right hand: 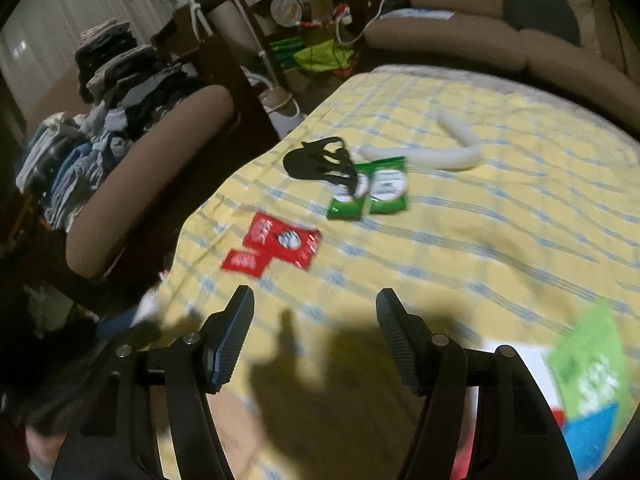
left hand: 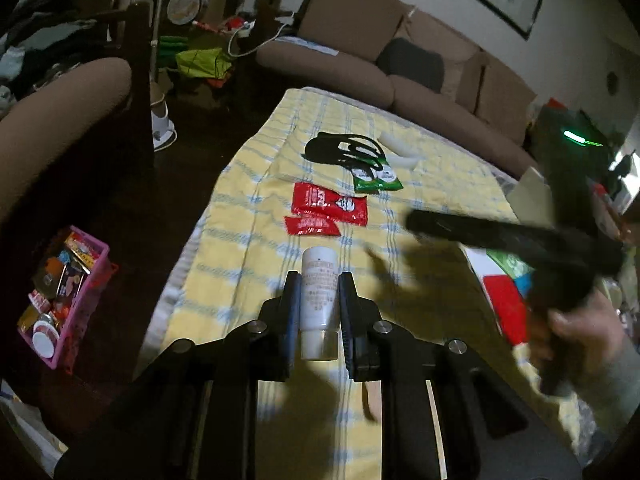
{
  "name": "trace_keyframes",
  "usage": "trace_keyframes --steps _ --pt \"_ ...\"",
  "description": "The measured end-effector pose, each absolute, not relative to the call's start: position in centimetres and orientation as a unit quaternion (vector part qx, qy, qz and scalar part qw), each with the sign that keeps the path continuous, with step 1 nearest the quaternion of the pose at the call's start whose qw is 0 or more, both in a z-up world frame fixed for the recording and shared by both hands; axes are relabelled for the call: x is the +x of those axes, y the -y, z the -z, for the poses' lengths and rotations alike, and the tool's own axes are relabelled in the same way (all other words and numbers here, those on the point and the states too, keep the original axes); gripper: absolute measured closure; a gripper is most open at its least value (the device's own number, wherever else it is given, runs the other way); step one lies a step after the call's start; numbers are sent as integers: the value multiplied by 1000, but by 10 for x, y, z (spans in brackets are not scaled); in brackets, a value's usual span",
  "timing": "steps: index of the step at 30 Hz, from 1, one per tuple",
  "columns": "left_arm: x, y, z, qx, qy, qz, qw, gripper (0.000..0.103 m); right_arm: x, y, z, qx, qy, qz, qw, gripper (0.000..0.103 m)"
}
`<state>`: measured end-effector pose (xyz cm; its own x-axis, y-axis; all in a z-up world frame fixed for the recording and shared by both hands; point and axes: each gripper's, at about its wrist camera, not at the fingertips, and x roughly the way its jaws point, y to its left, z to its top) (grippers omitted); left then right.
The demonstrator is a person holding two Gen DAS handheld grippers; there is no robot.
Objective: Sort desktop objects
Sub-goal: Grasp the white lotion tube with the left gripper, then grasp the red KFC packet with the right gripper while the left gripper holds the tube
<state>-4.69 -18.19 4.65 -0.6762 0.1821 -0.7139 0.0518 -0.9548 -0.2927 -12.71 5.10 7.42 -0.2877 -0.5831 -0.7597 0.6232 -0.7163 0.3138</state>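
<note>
My left gripper (left hand: 319, 280) is shut on a white tube (left hand: 319, 300) and holds it above the yellow checked cloth (left hand: 248, 256). Red sachets (left hand: 328, 208), green sachets (left hand: 378, 178), a black strap object (left hand: 340, 150) and a white curved piece (left hand: 400, 152) lie on the cloth ahead. My right gripper (right hand: 316, 312) is open and empty above the cloth (right hand: 480, 240); it shows blurred in the left wrist view (left hand: 416, 220). The right wrist view shows the red sachets (right hand: 280, 244), green sachets (right hand: 370, 190), black object (right hand: 316, 160) and white piece (right hand: 452, 152).
A pink basket (left hand: 102, 276) with several small items sits on the floor at the left. A coloured box (left hand: 504, 300) lies at the cloth's right, also in the right wrist view (right hand: 588, 380). A brown sofa (left hand: 360, 68) stands behind, an armchair (right hand: 152, 176) at the left.
</note>
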Motion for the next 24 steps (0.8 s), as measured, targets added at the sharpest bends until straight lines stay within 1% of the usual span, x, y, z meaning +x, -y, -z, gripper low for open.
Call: trace_keyframes --steps 2,3,4,5,7,10,14,15,17,18,19,24 --pt "-37 184 -49 -396 141 -907 27 86 -137 -35 -67 477 -4 793 378 35" --pt "-35 186 -49 -396 141 -907 25 86 -143 -25 -62 487 13 788 376 31" --pt "-33 187 -48 -395 146 -907 23 86 -145 -20 -60 494 22 786 371 22" --pt "-31 189 -48 -395 152 -906 26 86 -150 -11 -56 506 37 783 361 19" --pt "-27 192 -44 -395 163 -904 26 86 -153 -1 -53 514 52 781 352 19" --pt "-26 195 -40 -397 166 -902 24 86 -152 23 -50 513 12 801 309 17" --pt "-24 194 -35 -400 174 -900 23 86 -145 53 -45 496 -67 824 266 16" --pt "-23 194 -34 -401 176 -899 24 86 -141 58 -44 486 -87 830 259 16" --pt "-22 193 -33 -402 179 -898 24 86 -135 60 -40 468 -113 841 248 24" --pt "-21 192 -33 -402 180 -897 25 86 -135 57 -40 466 -109 841 253 25" --pt "-20 190 -33 -402 180 -897 27 86 -136 52 -40 467 -103 840 255 28" --pt "-15 183 -45 -400 174 -900 29 86 -142 15 -58 489 -48 826 278 29"
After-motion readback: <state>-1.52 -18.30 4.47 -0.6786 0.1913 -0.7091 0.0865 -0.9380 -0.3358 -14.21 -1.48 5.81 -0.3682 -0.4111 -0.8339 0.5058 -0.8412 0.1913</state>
